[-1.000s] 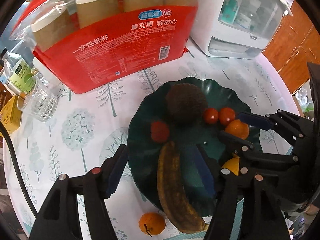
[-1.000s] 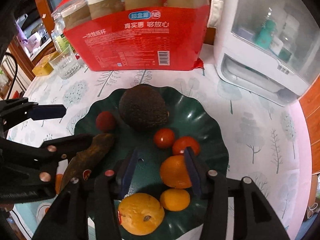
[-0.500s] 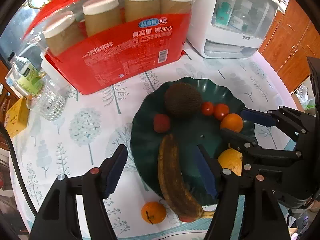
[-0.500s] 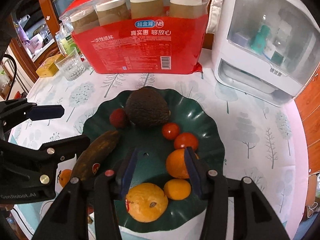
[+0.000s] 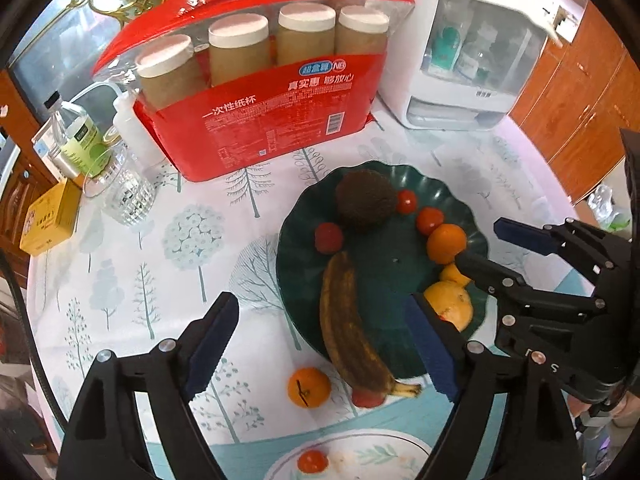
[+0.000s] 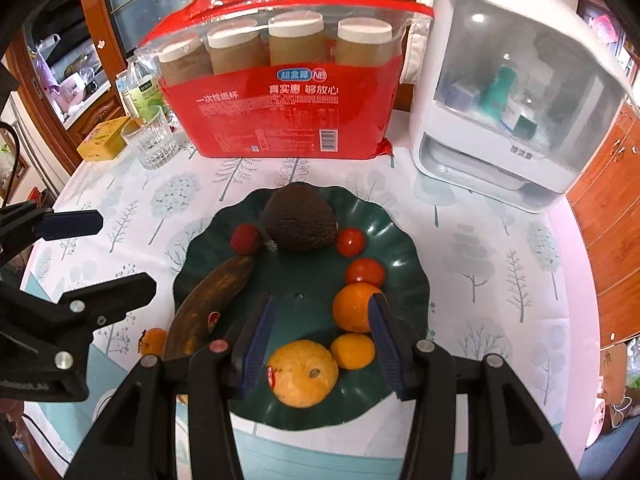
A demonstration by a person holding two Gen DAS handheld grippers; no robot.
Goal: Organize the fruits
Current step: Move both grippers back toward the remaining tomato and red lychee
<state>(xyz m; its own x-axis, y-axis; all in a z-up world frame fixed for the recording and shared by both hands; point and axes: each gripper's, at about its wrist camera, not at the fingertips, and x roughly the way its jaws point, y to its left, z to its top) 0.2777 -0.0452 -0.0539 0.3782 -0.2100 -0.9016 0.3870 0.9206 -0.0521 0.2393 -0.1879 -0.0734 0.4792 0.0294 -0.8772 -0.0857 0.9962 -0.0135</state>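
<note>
Both grippers sit higher above the fruit than a second ago, and more of the surface shows around the green plate (image 5: 304, 216).

From the left wrist, the left gripper (image 5: 320, 340) points steeply down with its jaws opening wide and nothing between the pads; the brown banana (image 5: 348, 320) lies on the plate below the gap, its tip over the rim. A small orange (image 5: 309, 387) and a red fruit (image 5: 368, 399) rest on the tree-print surface (image 5: 160, 260) just off the plate, and a tomato (image 5: 313, 461) sits on a white plate (image 5: 384, 450) at the bottom edge. Behind the green plate stand a red pack of paper cups (image 5: 276, 120), a white appliance (image 5: 464, 64), a glass (image 5: 124, 196), a bottle (image 5: 76, 136) and a yellow box (image 5: 50, 216). The right gripper reaches in from the right, over the plate's edge.

From the right wrist, the right gripper (image 6: 322, 344) also tilts down, jaws moderately parted and empty. Below them on the green plate lie a large yellow-orange citrus (image 6: 303, 373), a small mandarin (image 6: 353, 351) and an orange (image 6: 356, 306) partly hidden by the right pad. Farther back are two tomatoes (image 6: 365, 272), a dark avocado (image 6: 299, 222) and a red lychee (image 6: 246, 239). The left gripper's fingers (image 6: 72, 224) cross the left side.
</note>
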